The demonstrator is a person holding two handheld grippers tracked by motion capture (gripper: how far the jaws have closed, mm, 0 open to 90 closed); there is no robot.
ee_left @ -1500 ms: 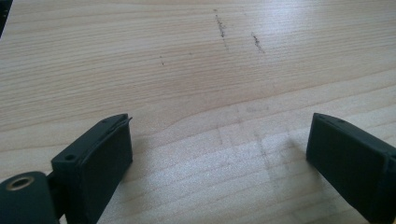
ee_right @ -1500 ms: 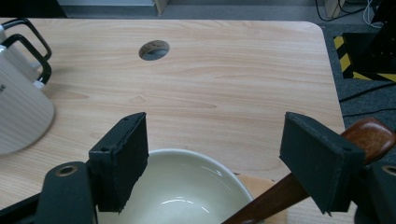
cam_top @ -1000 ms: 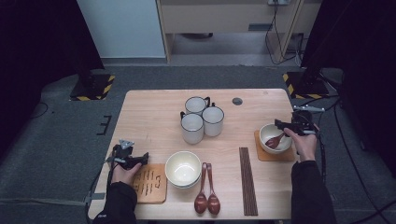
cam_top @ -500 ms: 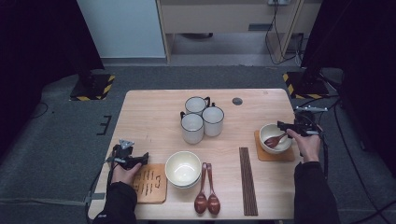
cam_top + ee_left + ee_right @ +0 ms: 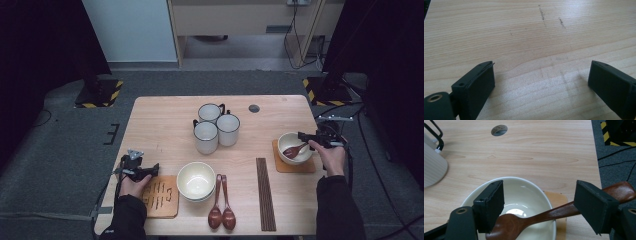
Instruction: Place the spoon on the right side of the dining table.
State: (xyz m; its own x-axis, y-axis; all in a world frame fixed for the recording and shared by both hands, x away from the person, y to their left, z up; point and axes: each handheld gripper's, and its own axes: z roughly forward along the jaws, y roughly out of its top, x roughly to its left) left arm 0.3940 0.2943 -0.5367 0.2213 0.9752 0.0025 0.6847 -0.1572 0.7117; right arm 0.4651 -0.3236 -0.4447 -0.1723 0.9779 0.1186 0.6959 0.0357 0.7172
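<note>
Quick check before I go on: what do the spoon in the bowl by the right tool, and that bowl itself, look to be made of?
The spoon looks like dark reddish-brown wood with a smooth, possibly lacquered finish: it shows a soft sheen. The bowl appears to be glazed ceramic, cream-white and glossy, with bright reflections inside.

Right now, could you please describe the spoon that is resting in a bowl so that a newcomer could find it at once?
Start at the wooden table and go to its right edge, where a white bowl sits on a tan coaster beside the right claw. The dark red-brown spoon lies in that bowl, handle over the rim. The two similar spoons lie flat on the table near the front.
</note>
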